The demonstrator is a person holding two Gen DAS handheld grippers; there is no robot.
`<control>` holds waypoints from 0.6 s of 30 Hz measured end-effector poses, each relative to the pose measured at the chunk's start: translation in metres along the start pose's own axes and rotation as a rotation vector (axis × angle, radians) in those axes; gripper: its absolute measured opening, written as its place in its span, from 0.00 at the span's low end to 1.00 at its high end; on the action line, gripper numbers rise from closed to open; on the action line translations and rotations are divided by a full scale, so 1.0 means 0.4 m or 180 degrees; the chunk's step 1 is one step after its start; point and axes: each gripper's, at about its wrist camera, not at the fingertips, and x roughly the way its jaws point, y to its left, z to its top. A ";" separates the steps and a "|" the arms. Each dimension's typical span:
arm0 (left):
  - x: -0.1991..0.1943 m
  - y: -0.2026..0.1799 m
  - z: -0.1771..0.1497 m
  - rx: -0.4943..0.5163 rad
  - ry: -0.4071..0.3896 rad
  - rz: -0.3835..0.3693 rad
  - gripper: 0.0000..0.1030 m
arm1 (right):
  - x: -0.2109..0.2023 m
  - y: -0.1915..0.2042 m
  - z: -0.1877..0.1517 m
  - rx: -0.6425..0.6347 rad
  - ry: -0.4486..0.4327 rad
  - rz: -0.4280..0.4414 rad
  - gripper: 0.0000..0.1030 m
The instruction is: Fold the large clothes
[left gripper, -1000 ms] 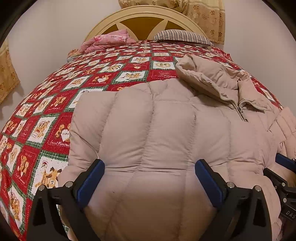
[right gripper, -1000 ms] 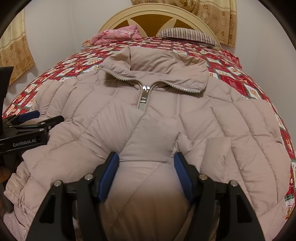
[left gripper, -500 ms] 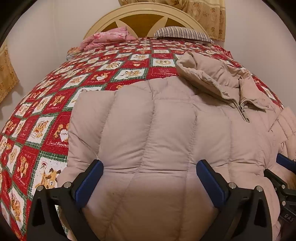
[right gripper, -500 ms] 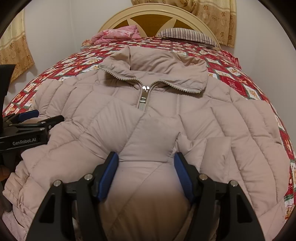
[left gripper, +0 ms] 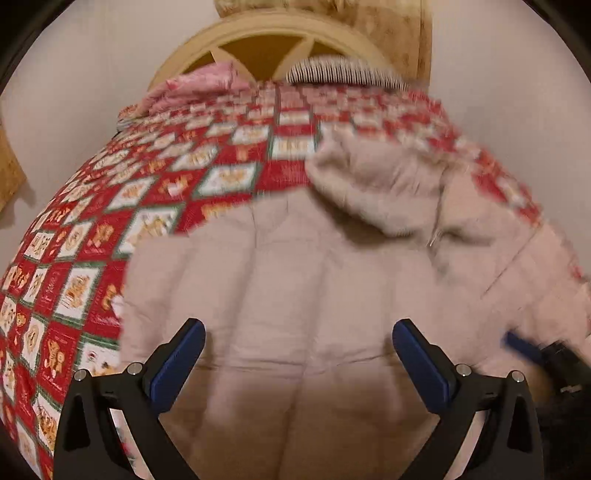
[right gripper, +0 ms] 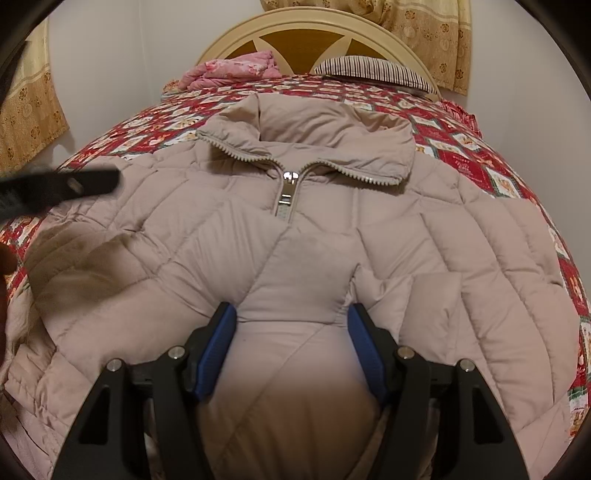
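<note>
The right gripper (right gripper: 291, 325) with blue-padded black fingers is clenched on a bunched fold of the beige quilted puffer jacket (right gripper: 332, 236), its pads pressing the fabric from both sides. The left gripper (left gripper: 297, 354) hovers with fingers spread wide over the jacket's side panel, grasping nothing (its view is motion-blurred). The jacket lies front-up, zipped, collar toward the headboard, on the red patchwork quilt (right gripper: 465, 155) covering the bed. A pink folded blanket (right gripper: 236, 70) and a striped pillow (right gripper: 373, 72) rest by the cream wooden headboard (right gripper: 310, 22)
</note>
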 end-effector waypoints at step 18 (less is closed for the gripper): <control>0.048 0.031 -0.046 -0.0155 -0.0179 -0.0184 0.99 | -0.043 -0.146 0.286 -0.0200 -0.0177 0.0330 0.88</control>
